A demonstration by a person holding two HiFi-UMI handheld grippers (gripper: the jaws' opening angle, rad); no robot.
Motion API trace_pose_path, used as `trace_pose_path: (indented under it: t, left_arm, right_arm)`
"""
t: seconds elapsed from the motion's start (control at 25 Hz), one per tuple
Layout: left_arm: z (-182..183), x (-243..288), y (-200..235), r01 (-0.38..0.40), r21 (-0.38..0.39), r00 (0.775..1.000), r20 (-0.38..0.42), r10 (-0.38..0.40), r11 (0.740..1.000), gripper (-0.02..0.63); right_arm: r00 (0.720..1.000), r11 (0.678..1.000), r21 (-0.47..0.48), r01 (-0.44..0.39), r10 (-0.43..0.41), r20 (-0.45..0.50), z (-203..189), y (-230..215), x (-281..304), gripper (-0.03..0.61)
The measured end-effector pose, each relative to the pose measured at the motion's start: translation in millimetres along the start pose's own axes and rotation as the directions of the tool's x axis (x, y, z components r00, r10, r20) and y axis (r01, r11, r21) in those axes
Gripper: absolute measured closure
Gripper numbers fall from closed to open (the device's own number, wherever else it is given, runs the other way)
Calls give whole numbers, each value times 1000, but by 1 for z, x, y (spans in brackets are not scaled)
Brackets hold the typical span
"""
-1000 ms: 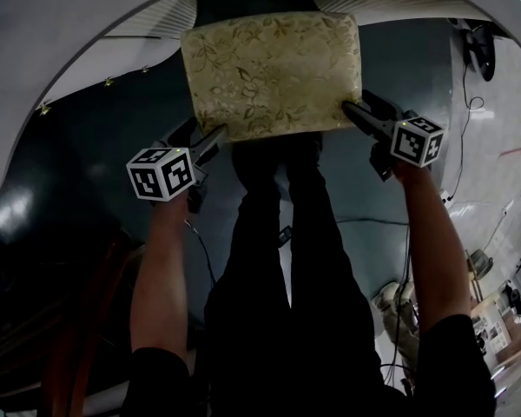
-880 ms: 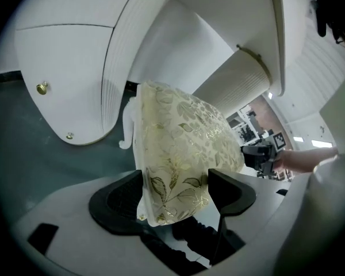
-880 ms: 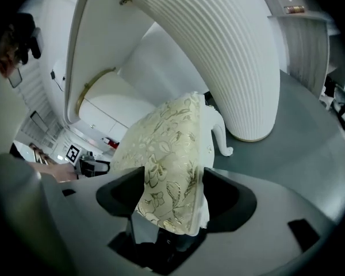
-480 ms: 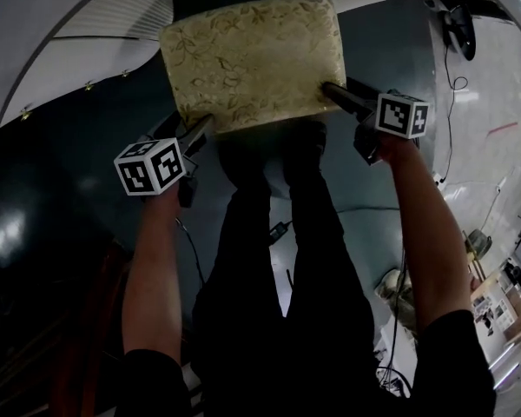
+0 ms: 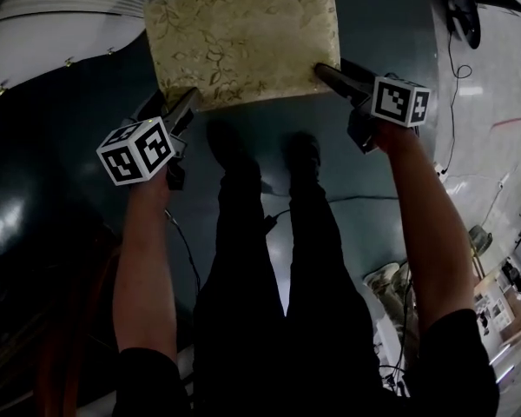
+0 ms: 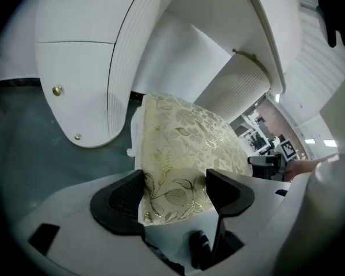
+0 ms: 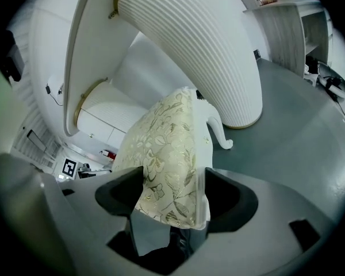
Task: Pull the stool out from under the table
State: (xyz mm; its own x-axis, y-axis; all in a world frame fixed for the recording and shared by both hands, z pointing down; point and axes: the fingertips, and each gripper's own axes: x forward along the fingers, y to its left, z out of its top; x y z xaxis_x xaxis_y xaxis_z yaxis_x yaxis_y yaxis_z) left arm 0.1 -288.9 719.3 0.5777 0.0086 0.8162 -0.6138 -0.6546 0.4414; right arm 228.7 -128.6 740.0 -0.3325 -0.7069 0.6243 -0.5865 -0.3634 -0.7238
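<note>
**Just in front of the white table (image 5: 61, 16), the stool (image 5: 243, 37) is held at its two near corners**

On the dark floor (image 5: 69, 163) the stool stands with its gold-patterned cushion facing up. Its far edge lies towards the table's ribbed base, and its near edge is a little way ahead of the person's feet (image 5: 265, 150). The right gripper view shows one curved white leg (image 7: 218, 134) planted on the floor. The seat looks largely out from under the tabletop, so the pull seems close to finished.

The left gripper (image 5: 189, 102) clamps the cushion's near left corner, with a pad pressed against each side of the padding. The right gripper (image 5: 323, 70) is at the near right corner. Its jaws have just been opening and now stand wide, with the cushion corner between them and the pads at most brushing it. That reads as the start of a release.

One gripper at each corner makes sense, since an even draw on both sides would keep a four-legged seat from swivelling. Both tools slant downward because the seat is low, and the padded edge gives the jaws something thick and soft to bite on
</note>
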Motion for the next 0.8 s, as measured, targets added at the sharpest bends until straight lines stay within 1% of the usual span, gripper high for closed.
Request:
trace_pose_path:
  t: [0.2, 0.44, 0.6, 0.68, 0.8]
  left_arm:
    - [-7, 3, -6, 15, -17, 1000, -26, -15, 1000, 275]
    - [-11, 2, -7, -8, -39, 997, -77, 5, 999, 275]
    - [-12, 3, -10, -5, -61, 995, -96, -1, 998, 275]
    - [-21, 4, -16, -8, -76, 994, -107, 0, 997, 275]
    - [-50, 0, -37, -14, -106, 992, -126, 0, 994, 275]
  right_arm:
    - [999, 998, -52, 30, -31, -30, 6, -9, -5, 291]
    - [994, 999, -45, -2, -3, -109, 7, -5, -3, 291]
    - [991, 999, -31, -6, 2, -130, 9, -5, -5, 291]
    - [990, 999, -41, 1, -6, -143, 5, -9, -9, 291]
    - [982, 999, -52, 4, -14, -191, -15, -19, -29, 291]
